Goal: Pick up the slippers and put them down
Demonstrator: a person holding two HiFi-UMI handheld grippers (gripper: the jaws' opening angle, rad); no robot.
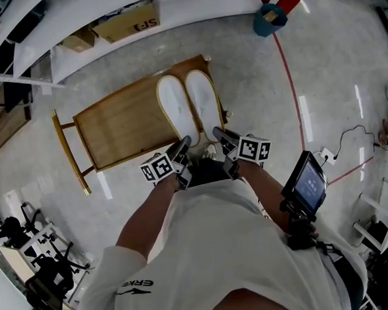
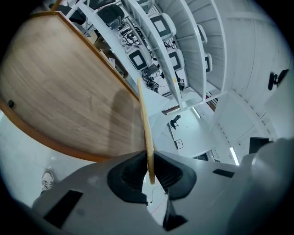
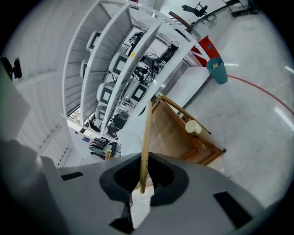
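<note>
Both claws loaded. My left gripper (image 1: pixel 182 145) has its jaws clamped on the heel edge of the left slipper (image 1: pixel 177 109). In the left gripper view the slipper (image 2: pixel 146 124) shows edge-on as a thin tan strip, pinched between the dark pads of the gripper (image 2: pixel 150 172).

Same on the other side: the right gripper (image 1: pixel 219 134) is closed on the heel of the right slipper (image 1: pixel 205 100), and the right gripper view shows that thin edge (image 3: pixel 146 133) squeezed between the jaws (image 3: pixel 143 176).

In the head view the two white slippers lie side by side, toes pointing away from me, over the near end of the wooden table (image 1: pixel 119 126). I can't tell whether they touch the top.

Table also shows in both gripper views (image 2: pixel 59 92) (image 3: pixel 174 133). Marker cubes (image 1: pixel 156 167) (image 1: pixel 254 148) sit behind the jaws. Teal bin (image 1: pixel 269 18) stands on the floor well beyond the table, by the red floor line (image 1: pixel 292 91).
</note>
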